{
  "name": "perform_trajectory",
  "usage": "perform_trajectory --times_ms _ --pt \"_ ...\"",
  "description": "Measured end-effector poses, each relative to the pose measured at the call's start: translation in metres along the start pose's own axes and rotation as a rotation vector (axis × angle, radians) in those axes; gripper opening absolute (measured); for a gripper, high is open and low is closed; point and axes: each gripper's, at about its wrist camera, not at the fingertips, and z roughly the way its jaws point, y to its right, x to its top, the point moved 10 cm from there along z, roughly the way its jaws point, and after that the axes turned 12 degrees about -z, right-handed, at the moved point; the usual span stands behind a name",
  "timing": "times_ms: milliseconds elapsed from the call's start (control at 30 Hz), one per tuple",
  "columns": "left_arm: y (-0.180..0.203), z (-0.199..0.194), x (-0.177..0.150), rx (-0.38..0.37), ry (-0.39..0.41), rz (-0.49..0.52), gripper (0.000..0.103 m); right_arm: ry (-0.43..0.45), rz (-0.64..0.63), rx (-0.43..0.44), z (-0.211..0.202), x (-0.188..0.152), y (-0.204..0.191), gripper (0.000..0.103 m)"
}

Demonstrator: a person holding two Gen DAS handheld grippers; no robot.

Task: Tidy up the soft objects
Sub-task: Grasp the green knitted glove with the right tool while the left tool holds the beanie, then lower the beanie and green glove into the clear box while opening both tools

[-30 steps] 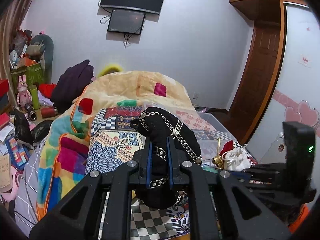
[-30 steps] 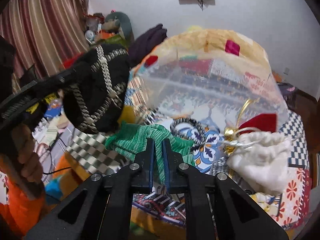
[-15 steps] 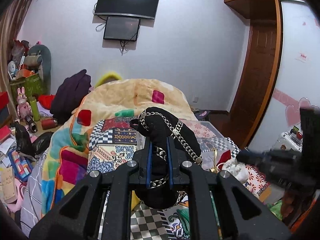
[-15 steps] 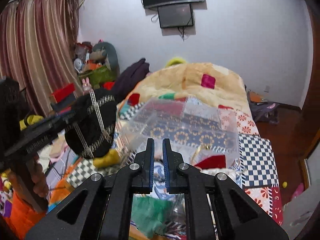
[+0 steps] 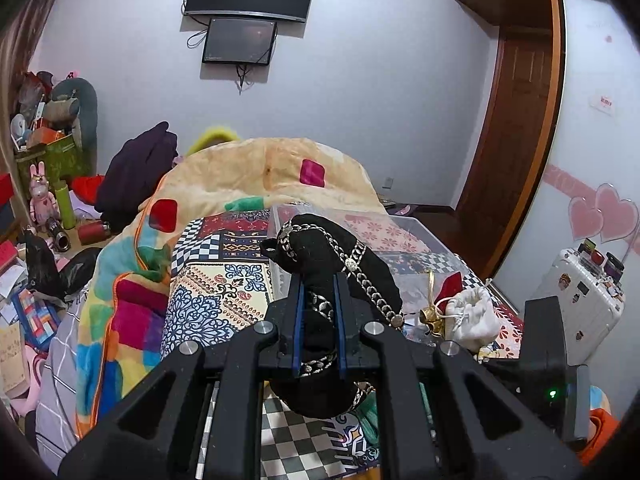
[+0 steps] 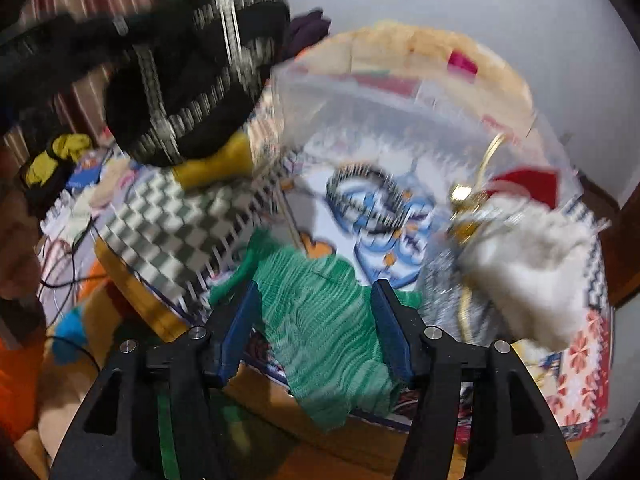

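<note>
While left fingers [image 5: 318, 316] clamped on black chained pouch [image 5: 336, 264], right fingers [image 6: 316, 320] spread, green knit [image 6: 320, 320] between.

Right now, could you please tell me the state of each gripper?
Left gripper: tongs shut on the black chain-trimmed pouch.
Right gripper: tongs open, holding nothing, around the green knit cloth.

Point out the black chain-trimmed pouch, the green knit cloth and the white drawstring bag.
black chain-trimmed pouch [image 5: 320, 248]: left wrist view, upper body.
green knit cloth [image 6: 316, 312]: right wrist view, middle.
white drawstring bag [image 6: 532, 268]: right wrist view, body.
</note>
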Motion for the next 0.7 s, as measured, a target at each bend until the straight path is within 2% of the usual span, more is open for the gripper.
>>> perform_trajectory --times_ms 33,67,167,367,700 --pt "0.000 0.001 0.000 -0.001 -0.002 -0.001 0.012 0.004 -0.007 -0.015 -0.002 0.000 0.001 0.044" --pt "0.000 0.001 -0.001 -0.002 -0.003 -0.002 0.012 0.008 -0.009 -0.012 -0.004 0.001 0.001 0.027" --pt "0.002 0.002 -0.001 0.001 -0.005 0.002 0.012 0.028 0.008 0.014 -0.008 0.002 0.003 0.013" --pt "0.002 0.000 0.004 0.002 0.008 0.000 0.012 0.075 0.033 0.011 -0.021 0.012 0.007 0.007" --pt "0.017 0.010 0.022 -0.024 0.019 0.030 0.012 0.288 0.113 -0.110 -0.096 0.064 0.058 0.006"
